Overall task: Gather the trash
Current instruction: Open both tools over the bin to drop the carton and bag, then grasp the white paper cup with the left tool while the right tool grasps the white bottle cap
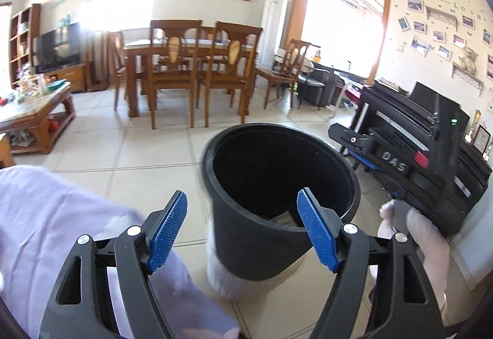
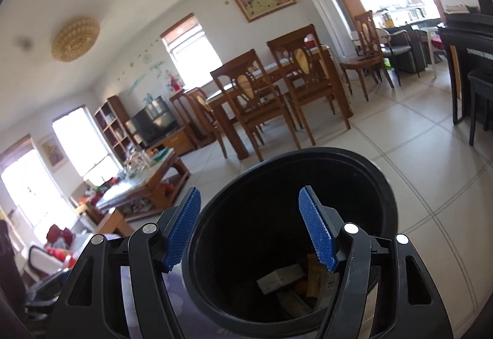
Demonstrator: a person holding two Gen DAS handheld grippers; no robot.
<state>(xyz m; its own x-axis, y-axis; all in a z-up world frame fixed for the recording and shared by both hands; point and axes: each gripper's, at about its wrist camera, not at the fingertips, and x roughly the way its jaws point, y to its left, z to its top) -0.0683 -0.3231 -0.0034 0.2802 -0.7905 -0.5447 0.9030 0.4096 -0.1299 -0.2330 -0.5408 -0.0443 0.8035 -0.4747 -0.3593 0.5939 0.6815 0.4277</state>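
A black trash bin (image 2: 286, 234) is seen on the tiled floor (image 1: 148, 151), with boxes and wrappers (image 2: 292, 283) inside; the left gripper (image 1: 243, 228) and right gripper (image 2: 249, 228) are held wide apart over it, nothing gripped

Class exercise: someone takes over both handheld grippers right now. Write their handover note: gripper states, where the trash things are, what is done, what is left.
Left gripper: open, holding nothing, at the black bin.
Right gripper: open, empty, above the bin's mouth.
Bin: upright on the tiled floor.
Done: pieces of trash, a small box and wrappers, lie at the bin's bottom.
Left: no loose trash visible nearby; check the cluttered coffee table.
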